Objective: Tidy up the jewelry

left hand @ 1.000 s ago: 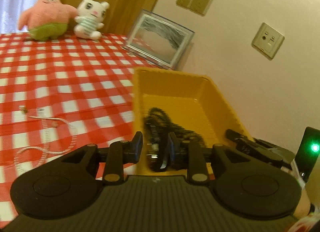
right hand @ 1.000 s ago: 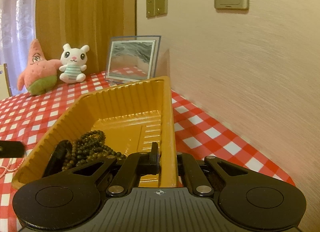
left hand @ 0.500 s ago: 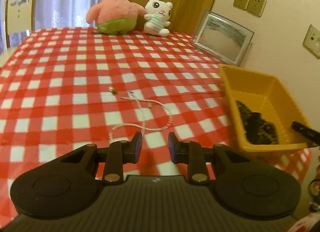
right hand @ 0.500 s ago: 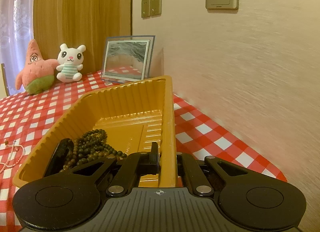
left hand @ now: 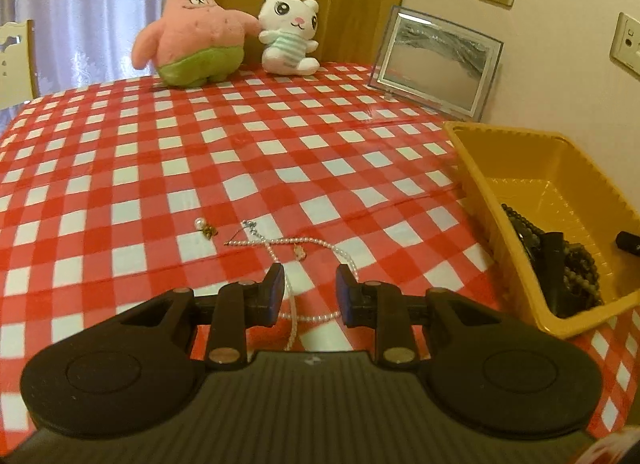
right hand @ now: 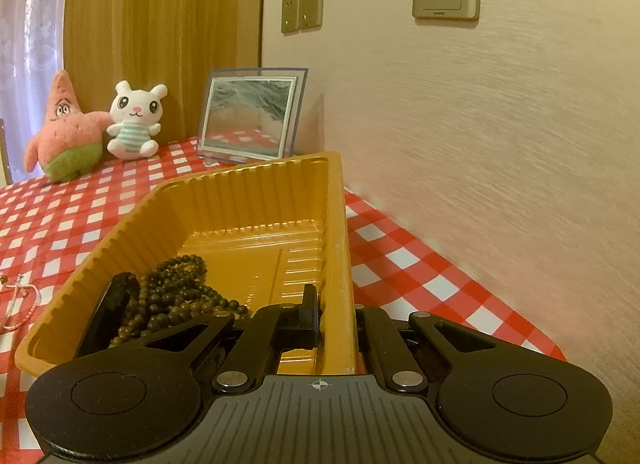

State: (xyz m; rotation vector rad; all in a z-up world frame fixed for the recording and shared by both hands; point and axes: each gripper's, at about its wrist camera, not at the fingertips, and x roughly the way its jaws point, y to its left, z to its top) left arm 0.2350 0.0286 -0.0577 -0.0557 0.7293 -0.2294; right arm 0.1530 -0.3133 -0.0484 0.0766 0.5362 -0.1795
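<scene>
In the left wrist view, the left gripper point(left hand: 309, 291) hangs low over a red-and-white checked tablecloth point(left hand: 132, 192) at the bottom centre of the frame, its jaws parted with nothing pinched, a pearl necklace point(left hand: 304, 242) lying on the cloth just ahead and trailing under the gap between the fingers. A small earring point(left hand: 205, 226) sits to the left of the strand. At the right edge stands a yellow tray point(left hand: 476, 168) holding a dark bead bracelet point(left hand: 576, 260); a pink star plush point(left hand: 192, 28), a white bunny plush point(left hand: 290, 34) and a picture frame point(left hand: 436, 62) line the top of the frame. In the right wrist view, the right gripper point(right hand: 336, 316) at lower centre is clamped on the yellow tray's right wall point(right hand: 340, 248), one finger inside, one outside. The beads point(right hand: 172, 296) lie in the tray's lower left, the necklace point(right hand: 18, 304) at the far left edge.
</scene>
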